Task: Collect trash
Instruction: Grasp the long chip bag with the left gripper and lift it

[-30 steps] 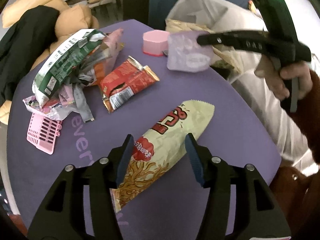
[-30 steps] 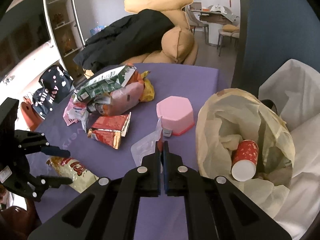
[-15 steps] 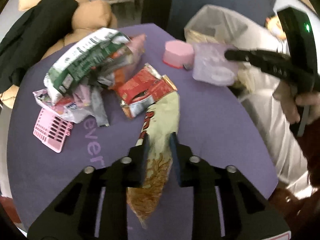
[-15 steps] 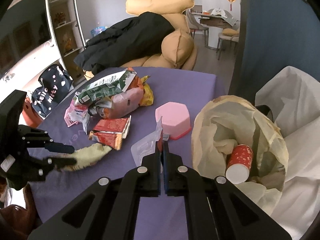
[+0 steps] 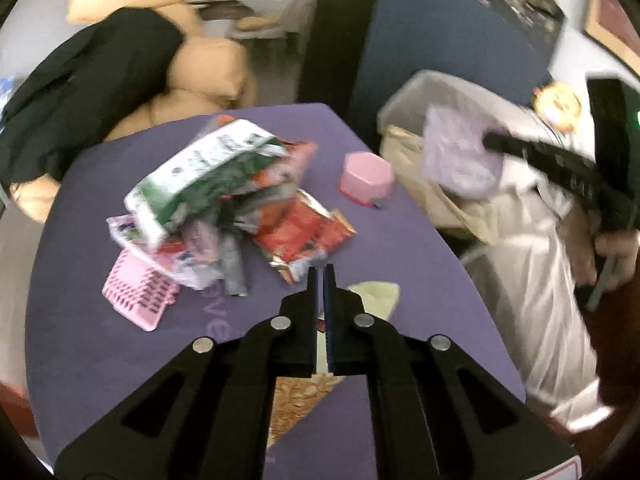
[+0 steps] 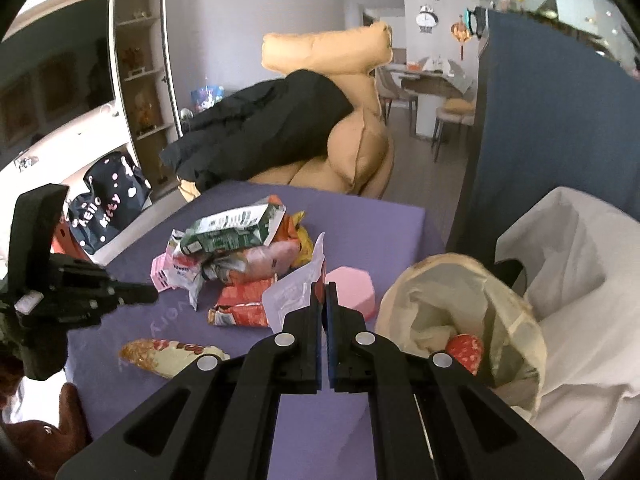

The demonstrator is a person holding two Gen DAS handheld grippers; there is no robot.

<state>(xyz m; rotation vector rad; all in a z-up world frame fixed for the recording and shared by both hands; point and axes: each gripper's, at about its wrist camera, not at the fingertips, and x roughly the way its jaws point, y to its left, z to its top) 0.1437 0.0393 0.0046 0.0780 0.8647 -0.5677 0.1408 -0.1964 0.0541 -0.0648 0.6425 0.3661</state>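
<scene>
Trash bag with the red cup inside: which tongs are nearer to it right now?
Right. The right tongs, shut on a clear wrapper, sit beside the trash bag. The left tongs, gripping a snack bag, are farther off over the table.

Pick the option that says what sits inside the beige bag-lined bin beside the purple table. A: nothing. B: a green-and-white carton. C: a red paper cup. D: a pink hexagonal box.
C: the right wrist view shows a red paper cup lying inside the beige bag-lined bin.

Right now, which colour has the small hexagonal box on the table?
Pink; the hexagonal box shows best in the left wrist view.
</scene>
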